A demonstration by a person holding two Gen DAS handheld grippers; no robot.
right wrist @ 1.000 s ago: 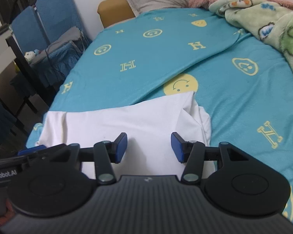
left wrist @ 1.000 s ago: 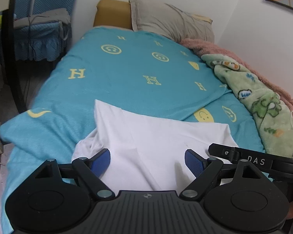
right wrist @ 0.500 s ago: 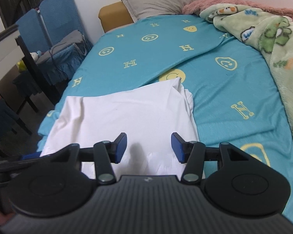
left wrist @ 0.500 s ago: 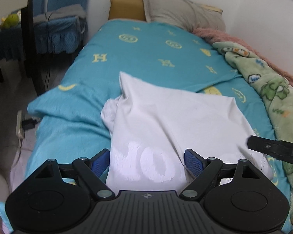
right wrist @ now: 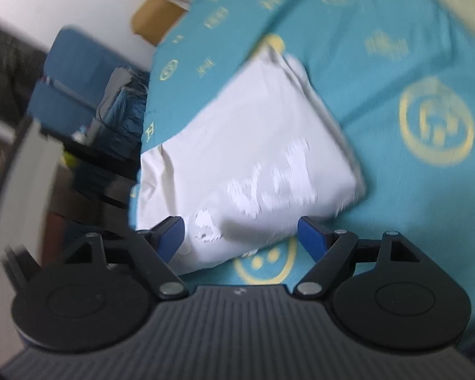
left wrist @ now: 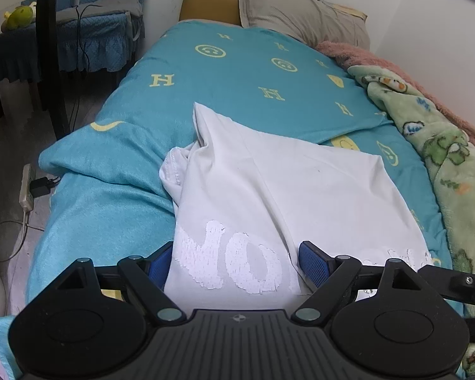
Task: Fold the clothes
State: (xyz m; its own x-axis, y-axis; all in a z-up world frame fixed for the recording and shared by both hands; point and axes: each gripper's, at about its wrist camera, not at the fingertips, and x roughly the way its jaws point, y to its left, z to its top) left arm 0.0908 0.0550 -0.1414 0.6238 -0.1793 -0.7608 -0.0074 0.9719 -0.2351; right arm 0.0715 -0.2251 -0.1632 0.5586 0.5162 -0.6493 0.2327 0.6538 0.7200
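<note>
A white T-shirt (left wrist: pixel 288 186) with pale printed letters lies folded on the teal bedspread (left wrist: pixel 224 72). Its near hem hangs toward me, and a sleeve bunches out at its left side. My left gripper (left wrist: pixel 236 262) stands open over the near left part of the shirt, blue pads wide apart and pressing on nothing. In the blurred, tilted right wrist view the same shirt (right wrist: pixel 256 145) lies ahead. My right gripper (right wrist: pixel 240 234) is opening its jaws above the shirt's near corner, and the cloth lies below them, not pinched.
A grey pillow (left wrist: pixel 304 12) and a mustard headboard (left wrist: pixel 209 0) close the far end. A green and pink blanket (left wrist: pixel 449 158) runs along the right wall. Blue chairs (left wrist: pixel 101 28) and a power strip (left wrist: pixel 27 186) on the floor stand left of the bed.
My right gripper has rolled sharply, slid sideways and spread its jaws much wider. The left gripper drew back early on, bringing the shirt's printed letters into view, then held still, still open.
</note>
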